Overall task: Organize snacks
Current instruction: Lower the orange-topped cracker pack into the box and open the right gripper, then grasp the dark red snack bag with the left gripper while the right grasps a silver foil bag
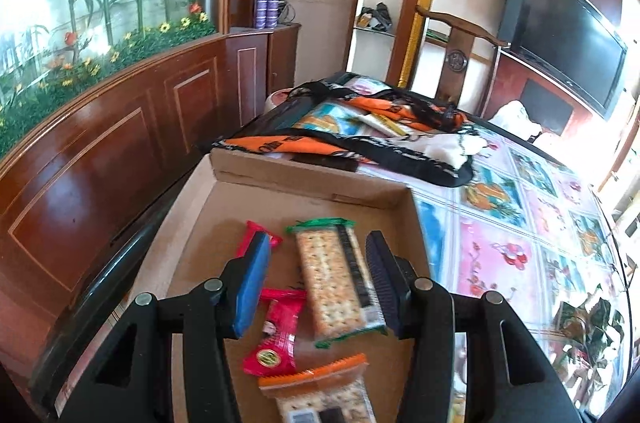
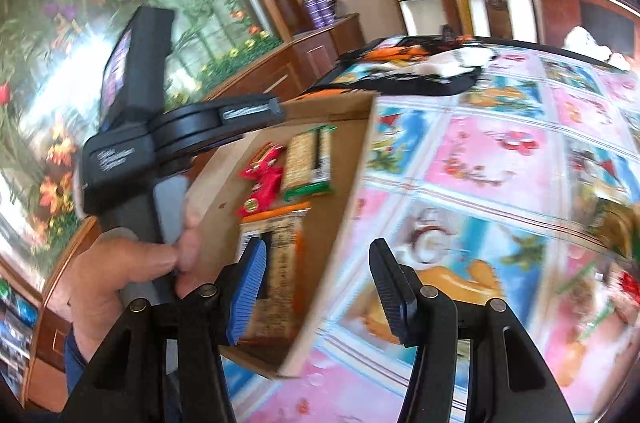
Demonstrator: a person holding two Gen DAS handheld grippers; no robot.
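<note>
Snacks, two cracker packs (image 1: 338,283) and red wrappers (image 1: 276,339), lie gathered in the cardboard box (image 1: 312,189) on the counter (image 1: 520,263), while left tongs (image 1: 318,287) and right tongs (image 2: 318,289) hang apart, empty, seemingly ready for more.

Snack packets (image 1: 332,287) lie in box (image 1: 224,223) — box on table (image 1: 520,263).

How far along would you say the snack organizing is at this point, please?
Mostly along, it seems. Done: the cardboard box already holds a green-edged cracker pack, an orange-edged cracker pack and red packets. In hand: nothing; the left tongs hang open over the box, the right tongs open beside it. Left: blurred wrappers at the table's right edge may still need collecting.
</note>
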